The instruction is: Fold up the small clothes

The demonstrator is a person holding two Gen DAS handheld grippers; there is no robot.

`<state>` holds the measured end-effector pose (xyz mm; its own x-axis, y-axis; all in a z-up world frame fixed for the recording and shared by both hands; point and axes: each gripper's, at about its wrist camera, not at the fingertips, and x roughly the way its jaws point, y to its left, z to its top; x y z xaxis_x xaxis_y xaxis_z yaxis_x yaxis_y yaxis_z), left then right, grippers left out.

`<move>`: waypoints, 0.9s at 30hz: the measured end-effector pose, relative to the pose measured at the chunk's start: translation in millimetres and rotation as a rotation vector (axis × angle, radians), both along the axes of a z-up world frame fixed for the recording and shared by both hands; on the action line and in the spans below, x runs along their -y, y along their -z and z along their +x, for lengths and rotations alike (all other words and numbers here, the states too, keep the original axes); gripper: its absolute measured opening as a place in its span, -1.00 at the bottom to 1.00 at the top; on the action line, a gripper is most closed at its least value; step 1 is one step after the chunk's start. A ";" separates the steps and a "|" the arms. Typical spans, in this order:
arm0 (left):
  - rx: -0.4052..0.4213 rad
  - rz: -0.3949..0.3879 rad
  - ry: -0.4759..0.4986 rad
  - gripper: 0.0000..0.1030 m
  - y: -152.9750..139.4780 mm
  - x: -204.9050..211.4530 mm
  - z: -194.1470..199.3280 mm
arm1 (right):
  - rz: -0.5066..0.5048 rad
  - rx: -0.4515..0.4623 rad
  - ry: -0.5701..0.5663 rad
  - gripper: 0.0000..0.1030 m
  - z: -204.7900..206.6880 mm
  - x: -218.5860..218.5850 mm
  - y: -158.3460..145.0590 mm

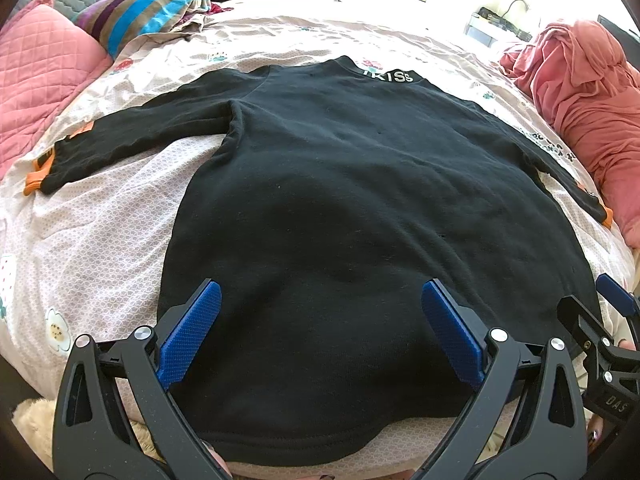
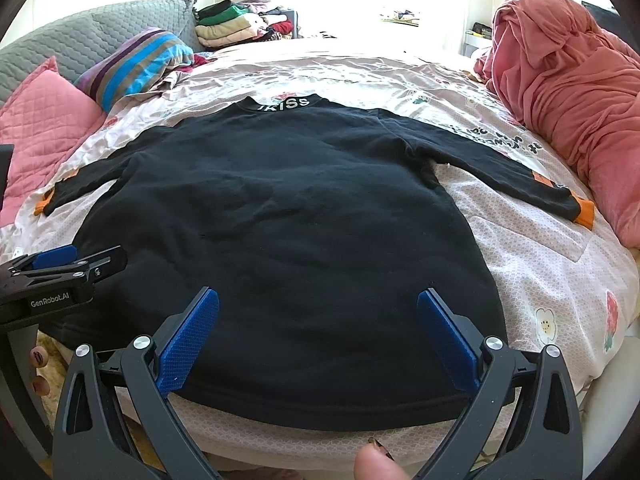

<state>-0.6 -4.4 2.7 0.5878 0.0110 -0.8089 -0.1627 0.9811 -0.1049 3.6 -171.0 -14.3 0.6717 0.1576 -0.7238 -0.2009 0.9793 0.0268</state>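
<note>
On my far left a pink quilted pillow (image 1: 36, 80), then a striped blanket (image 1: 148, 4). My left gripper (image 1: 320, 332) hangs with fingers spread wide over the hem of the black sweatshirt (image 1: 352, 184), gripping nothing. The sweatshirt lies flat on the floral bedsheet (image 1: 92, 232), sleeves out, orange cuffs (image 2: 582, 216), collar at the far end. My right gripper (image 2: 318, 338) sits over the hem too, fingers wide apart, empty. A red bundle of cloth (image 2: 568, 92) lies on the far right.
</note>
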 end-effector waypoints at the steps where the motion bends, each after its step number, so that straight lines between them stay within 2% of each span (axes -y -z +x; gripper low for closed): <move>1: 0.000 0.000 0.000 0.83 0.0 -0.1 0.0 | 0.000 -0.001 0.001 0.92 0.0 0.0 0.0; 27: 0.000 0.001 0.005 0.83 -0.9 0.1 -0.9 | -0.003 -0.007 -0.003 0.92 0.7 -3.6 0.6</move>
